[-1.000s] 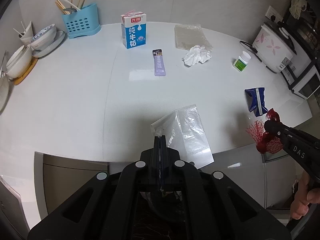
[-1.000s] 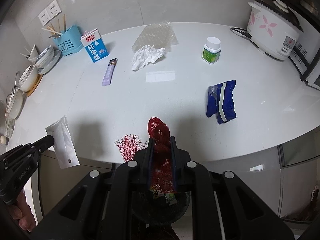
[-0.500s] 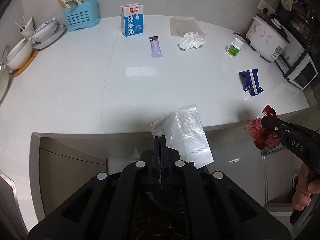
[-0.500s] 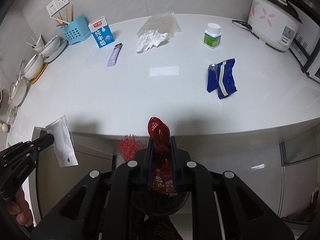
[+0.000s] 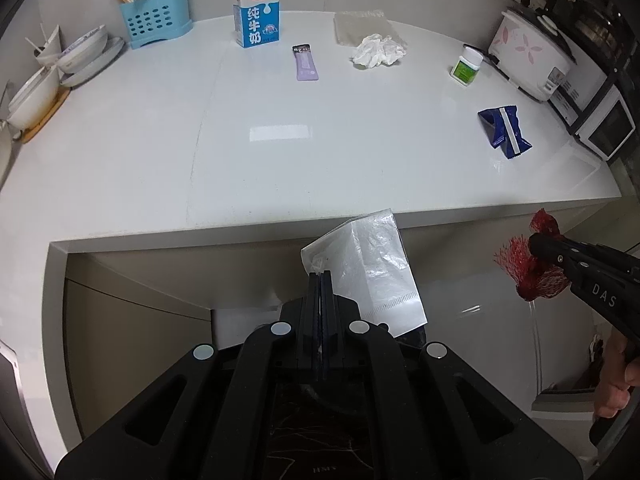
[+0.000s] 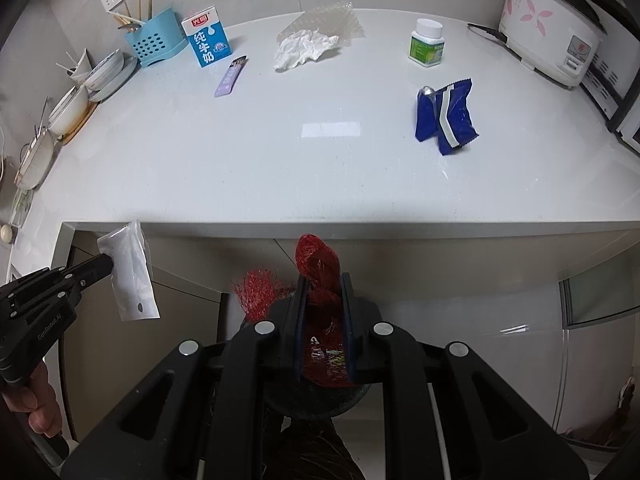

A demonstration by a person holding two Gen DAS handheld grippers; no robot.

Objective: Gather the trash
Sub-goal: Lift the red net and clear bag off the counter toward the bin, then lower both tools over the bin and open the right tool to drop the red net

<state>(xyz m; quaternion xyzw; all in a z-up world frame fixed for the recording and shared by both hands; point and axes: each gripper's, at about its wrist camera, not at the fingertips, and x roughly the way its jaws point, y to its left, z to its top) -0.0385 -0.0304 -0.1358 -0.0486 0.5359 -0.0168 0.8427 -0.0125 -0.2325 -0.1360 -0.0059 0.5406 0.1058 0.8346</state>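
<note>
The left tool (image 5: 320, 280) pinched a thin clear plastic bag (image 5: 370, 264) by one corner, so it might slip; the right tool (image 6: 322, 292) squeezed a red net bag (image 6: 320, 276)

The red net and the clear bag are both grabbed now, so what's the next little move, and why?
Probably carry both on down, past the counter edge, to wherever the trash goes; no bin shows. The right gripper is shut on the red net, the left gripper on the clear bag, and both hang off the counter.

White counter (image 5: 280, 152), blue-and-white milk carton (image 5: 257, 16), light blue perforated utensil holder (image 5: 156, 20), lilac sachet (image 5: 306, 63), dark blue wrapper with white stripe (image 6: 446, 118), red mesh net (image 6: 320, 276), translucent white plastic bag (image 5: 372, 268), pink-flowered white rice cooker (image 5: 532, 56).
</note>
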